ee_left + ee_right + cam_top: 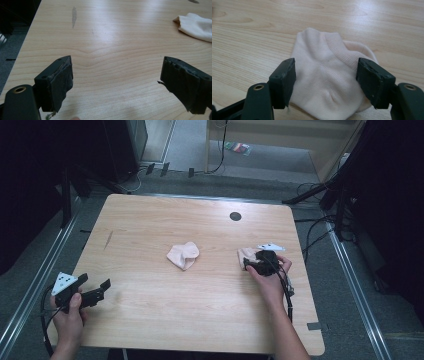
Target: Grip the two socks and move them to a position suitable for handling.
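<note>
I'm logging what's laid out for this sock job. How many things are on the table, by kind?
Pale pink socks: 2, one mid-table and one between the right gripper's open jaws
Grippers: 2, the right one and the left gripper, open over bare wood
Total: 4

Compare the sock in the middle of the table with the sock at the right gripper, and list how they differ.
The middle sock lies alone near the table's centre, away from both grippers; the right-hand sock sits between the open jaws of the right gripper, not yet pinched. In the high view the middle sock shows whole, while the right-hand sock is partly covered by the gripper. Both are pale pink, crumpled, and lie on the wooden table.
</note>
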A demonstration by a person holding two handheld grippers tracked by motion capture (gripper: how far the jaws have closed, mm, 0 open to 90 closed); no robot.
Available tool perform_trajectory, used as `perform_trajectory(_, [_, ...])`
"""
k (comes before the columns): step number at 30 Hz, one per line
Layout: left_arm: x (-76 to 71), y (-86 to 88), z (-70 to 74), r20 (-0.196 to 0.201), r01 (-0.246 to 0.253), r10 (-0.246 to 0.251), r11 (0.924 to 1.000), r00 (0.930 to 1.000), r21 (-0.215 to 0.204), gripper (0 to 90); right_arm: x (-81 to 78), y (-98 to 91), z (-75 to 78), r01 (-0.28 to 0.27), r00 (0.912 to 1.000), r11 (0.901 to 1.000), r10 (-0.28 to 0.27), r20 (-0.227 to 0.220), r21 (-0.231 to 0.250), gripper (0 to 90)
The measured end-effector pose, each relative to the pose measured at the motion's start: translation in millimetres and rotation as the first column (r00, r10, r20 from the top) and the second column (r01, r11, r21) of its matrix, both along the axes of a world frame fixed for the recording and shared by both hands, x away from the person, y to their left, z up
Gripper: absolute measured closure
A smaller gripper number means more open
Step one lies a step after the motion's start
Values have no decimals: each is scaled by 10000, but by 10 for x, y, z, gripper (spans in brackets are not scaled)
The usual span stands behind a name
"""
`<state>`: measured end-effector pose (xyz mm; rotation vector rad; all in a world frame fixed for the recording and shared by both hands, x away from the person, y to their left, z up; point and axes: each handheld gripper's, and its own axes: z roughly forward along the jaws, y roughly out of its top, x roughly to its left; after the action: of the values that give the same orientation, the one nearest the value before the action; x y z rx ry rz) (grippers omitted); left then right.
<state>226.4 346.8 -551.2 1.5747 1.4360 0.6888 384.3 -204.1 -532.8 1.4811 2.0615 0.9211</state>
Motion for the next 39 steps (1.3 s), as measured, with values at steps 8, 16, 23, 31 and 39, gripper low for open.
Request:
perform_trajectory(8, [2,-5,-1,-8,-9,9,10000,10000,10,112,20,-1,-66,156,9998,9998,-157,-75,-103,440])
perform_trajectory(16, [0,-7,0,1,-7,7,10000,10000,51,114,-15,-90,-86,704,9973,9972,-709,174,267,814])
perform_trajectory(23, [2,-10,-1,-15,-16,16,10000,10000,56,114,-148,-17,189,653,9933,9974,-679,930,307,834])
perform_trajectory(31, [-3,-11,1,-7,-11,11,10000,10000,94,114,-422,94,545,248,9930,9961,-344,1133,846,834])
perform_trajectory(39, [-4,-13,3,-7,-41,41,9999,10000,106,114,-740,240,754,-589,9885,9905,405,1459,1240,834])
